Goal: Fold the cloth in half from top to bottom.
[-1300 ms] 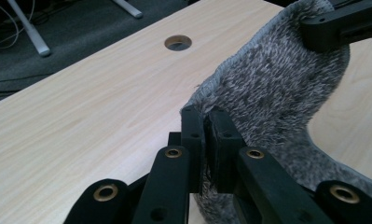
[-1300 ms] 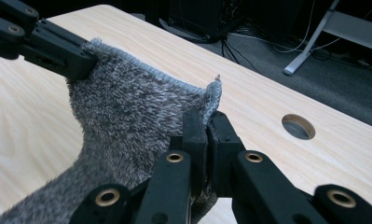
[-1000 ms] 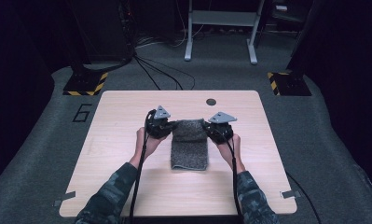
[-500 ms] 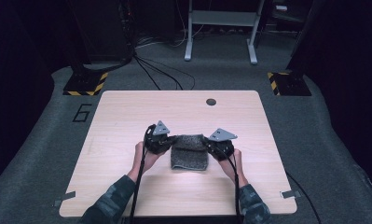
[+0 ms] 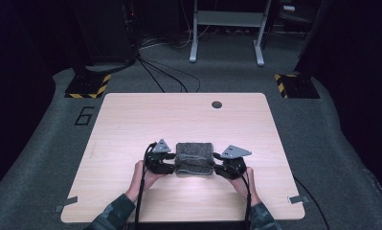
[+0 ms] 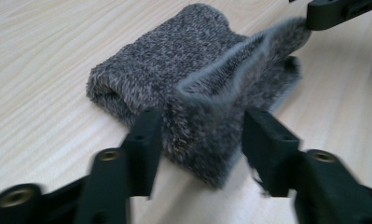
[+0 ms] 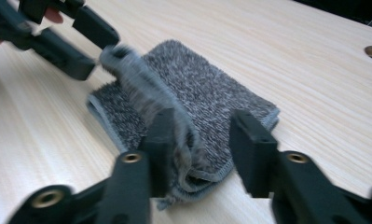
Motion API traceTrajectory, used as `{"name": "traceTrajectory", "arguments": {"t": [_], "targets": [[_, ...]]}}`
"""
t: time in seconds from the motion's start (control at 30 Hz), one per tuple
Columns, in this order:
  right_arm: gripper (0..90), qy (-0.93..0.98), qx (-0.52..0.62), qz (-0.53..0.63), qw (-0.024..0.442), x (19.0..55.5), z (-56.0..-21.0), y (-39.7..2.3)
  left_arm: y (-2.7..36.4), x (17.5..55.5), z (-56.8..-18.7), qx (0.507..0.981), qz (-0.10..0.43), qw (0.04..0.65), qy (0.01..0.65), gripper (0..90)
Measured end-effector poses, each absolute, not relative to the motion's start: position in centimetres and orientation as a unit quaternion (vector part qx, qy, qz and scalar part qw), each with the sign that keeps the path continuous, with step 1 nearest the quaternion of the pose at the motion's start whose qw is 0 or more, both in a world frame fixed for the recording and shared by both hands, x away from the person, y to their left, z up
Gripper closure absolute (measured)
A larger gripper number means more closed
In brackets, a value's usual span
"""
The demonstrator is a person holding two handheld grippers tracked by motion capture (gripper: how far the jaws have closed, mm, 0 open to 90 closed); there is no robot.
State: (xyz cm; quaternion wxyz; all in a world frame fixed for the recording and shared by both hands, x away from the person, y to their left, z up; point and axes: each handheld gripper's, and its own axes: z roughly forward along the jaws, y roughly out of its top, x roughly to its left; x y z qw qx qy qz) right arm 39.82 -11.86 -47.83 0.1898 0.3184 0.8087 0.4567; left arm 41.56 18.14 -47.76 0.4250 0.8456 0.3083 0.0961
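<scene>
1. Light wood table [image 5: 131, 124] mid-frame, with a round dark grommet hole [image 5: 217, 104] near its far edge.
2. Grey carpet floor [image 5: 322, 143] all around; a dark "6" [image 5: 84, 116] marked at the table's upper left.
3. Yellow-black striped bases at upper left [image 5: 87, 85] and upper right [image 5: 294, 85].
4. Grey metal stand legs [image 5: 225, 33] at top centre.
5. Black cables [image 5: 162, 74] run across the floor, upper middle.
6. Room edges dark; tape tabs [image 5: 298, 199] by the table's near corners.

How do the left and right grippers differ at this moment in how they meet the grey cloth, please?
The left gripper has the cloth edge filling much of the gap between its jaws; the right gripper has cloth against one jaw only, the other standing apart. The left gripper sits at the cloth's left end, the right gripper at its right. Both are black, hand-held and open.
</scene>
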Motion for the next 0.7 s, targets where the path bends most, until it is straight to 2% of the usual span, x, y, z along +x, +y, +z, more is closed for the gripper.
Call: {"name": "traceTrajectory", "arguments": {"t": [0.17, 0.23, 0.37, 0.4, 0.53, 0.7], "targets": [[47.8, 0.791, 0.345, 0.471, 0.183, 40.1, -46.7, -12.9, 19.1, 41.4, -46.0, 0.825, 0.124, 0.446, 0.324, 31.7], [42.1, 0.795, 0.357, 0.455, 0.182, 40.8, -46.9, -12.4, 18.7, 42.3, -46.2, 0.826, 0.136, 0.432, 0.336, 29.1], [28.5, 0.813, 0.371, 0.415, 0.174, 42.0, -48.5, -10.8, 17.6, 43.7, -47.9, 0.842, 0.123, 0.392, 0.349, 23.8], [27.2, 0.816, 0.376, 0.405, 0.171, 42.1, -48.9, -10.5, 17.5, 43.9, -48.5, 0.845, 0.109, 0.386, 0.354, 22.6], [22.2, 0.830, 0.382, 0.374, 0.159, 42.3, -50.4, -10.3, 17.5, 43.8, -49.8, 0.859, 0.108, 0.354, 0.353, 21.7], [20.8, 0.834, 0.390, 0.356, 0.162, 42.1, -51.4, -10.3, 17.2, 43.5, -51.0, 0.870, 0.127, 0.325, 0.349, 21.1]]}}
